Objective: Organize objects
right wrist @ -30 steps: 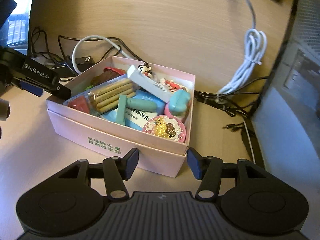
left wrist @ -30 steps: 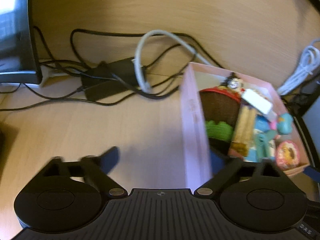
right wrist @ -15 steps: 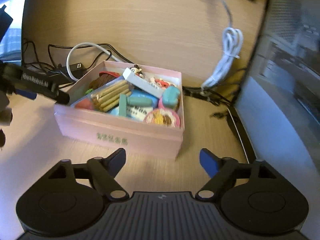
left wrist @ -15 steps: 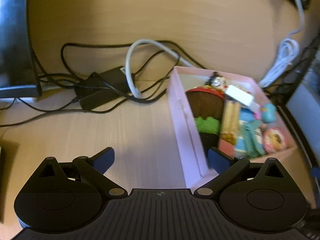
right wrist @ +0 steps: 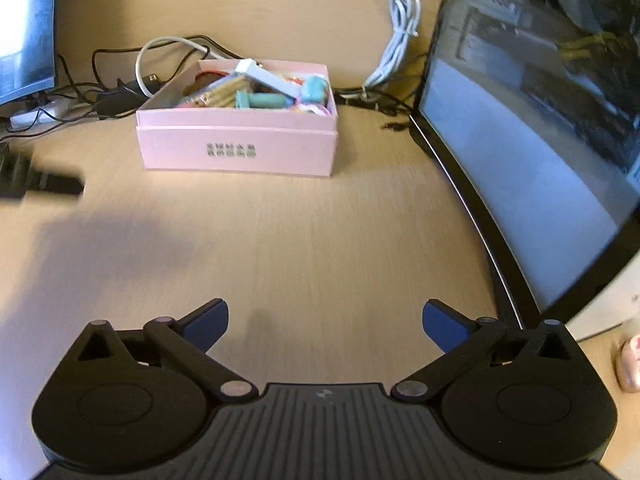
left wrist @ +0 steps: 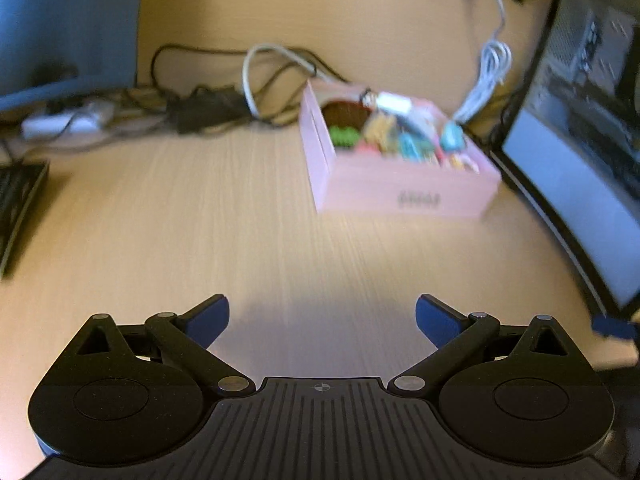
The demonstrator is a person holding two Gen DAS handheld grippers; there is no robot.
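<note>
A pink cardboard box (right wrist: 236,152) stands on the wooden desk, filled with several small items: biscuit sticks, a teal toy, a white stick, a round tin. It also shows, blurred, in the left wrist view (left wrist: 400,192). My right gripper (right wrist: 325,320) is open and empty, well back from the box. My left gripper (left wrist: 322,316) is open and empty, also well back from the box and to its left. The left gripper's dark body shows blurred at the left edge of the right wrist view (right wrist: 36,180).
A monitor (right wrist: 532,128) stands along the right side. A tangle of black and white cables (right wrist: 120,80) and a power brick lie behind the box. A coiled white cable (right wrist: 400,40) hangs at the back. A second screen (right wrist: 24,28) is at far left. A keyboard edge (left wrist: 16,208) lies left.
Both grippers have pulled back from the pink box, which now sits farther away in both views. Both grippers' jaws have opened wider.
</note>
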